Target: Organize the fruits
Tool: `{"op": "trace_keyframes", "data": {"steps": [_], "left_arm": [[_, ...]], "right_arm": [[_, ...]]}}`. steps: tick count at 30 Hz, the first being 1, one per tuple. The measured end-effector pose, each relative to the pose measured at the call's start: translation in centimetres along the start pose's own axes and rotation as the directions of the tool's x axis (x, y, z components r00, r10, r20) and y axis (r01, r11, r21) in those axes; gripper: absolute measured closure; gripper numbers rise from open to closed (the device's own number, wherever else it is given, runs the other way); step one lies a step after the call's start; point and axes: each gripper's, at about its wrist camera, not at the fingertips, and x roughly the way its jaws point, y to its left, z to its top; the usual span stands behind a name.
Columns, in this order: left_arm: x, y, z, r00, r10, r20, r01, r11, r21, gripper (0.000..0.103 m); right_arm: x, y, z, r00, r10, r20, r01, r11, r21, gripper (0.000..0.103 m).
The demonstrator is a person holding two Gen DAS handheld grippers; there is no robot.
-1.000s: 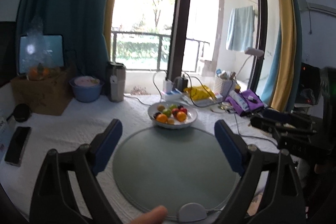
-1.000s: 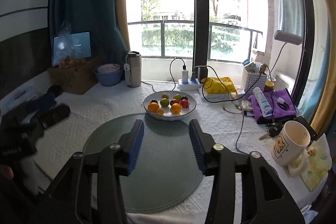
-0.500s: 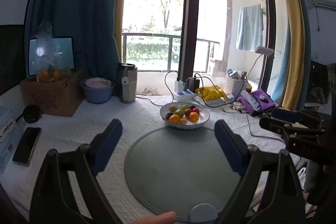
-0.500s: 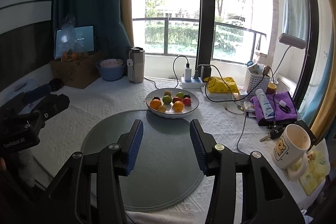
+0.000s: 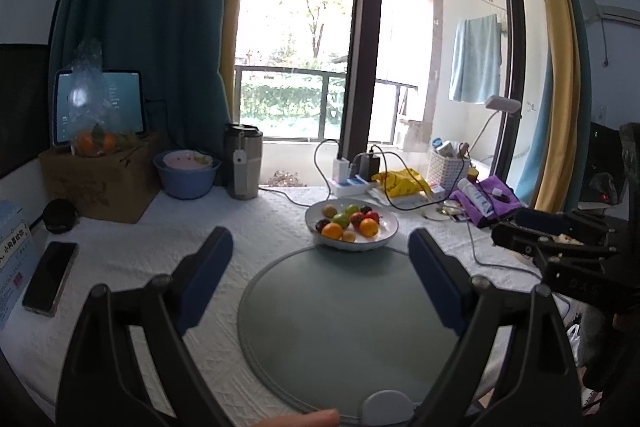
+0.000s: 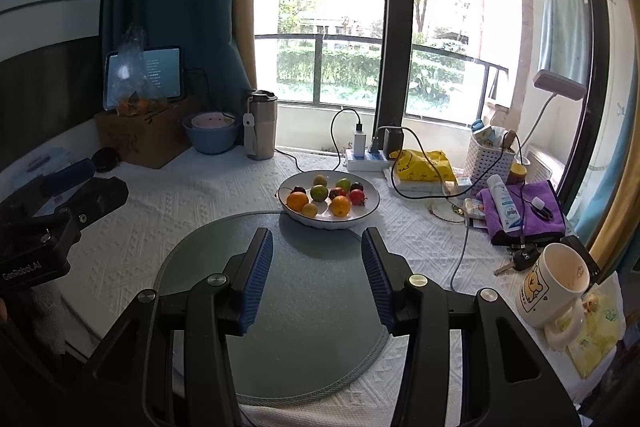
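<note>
A white bowl holds several small fruits: oranges, a green one, red ones and a dark one. It stands at the far edge of a round grey mat. My left gripper is open wide and empty, above the mat, short of the bowl. My right gripper is open and empty, also short of the bowl. Each gripper shows at the edge of the other's view.
White cloth covers the table. A phone lies at the left. A cardboard box, blue basin and steel tumbler stand at the back. Power strip with cables, purple cloth and mug are at the right.
Both grippers have risen and tilted up a little, so the bowl and mat sit lower and farther in view. Neither gripper's opening has changed.
</note>
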Motion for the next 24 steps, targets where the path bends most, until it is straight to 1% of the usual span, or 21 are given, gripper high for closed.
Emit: {"op": "trace_keyframes", "data": {"steps": [7, 12, 24], "left_arm": [[-0.06, -0.1, 0.01, 1.0, -0.002, -0.001, 0.002, 1.0, 0.002, 0.012], [-0.05, -0.25, 0.04, 1.0, -0.02, -0.008, 0.02, 1.0, 0.0, 0.012], [-0.04, -0.37, 0.07, 1.0, -0.018, -0.005, 0.018, 1.0, 0.001, 0.012]], "right_arm": [[-0.15, -0.03, 0.08, 1.0, 0.001, 0.001, -0.001, 1.0, -0.002, 0.054], [-0.23, -0.05, 0.11, 1.0, 0.0, 0.0, 0.0, 1.0, -0.003, 0.054], [-0.07, -0.25, 0.08, 1.0, 0.0, -0.008, 0.0, 1.0, -0.001, 0.054]]}}
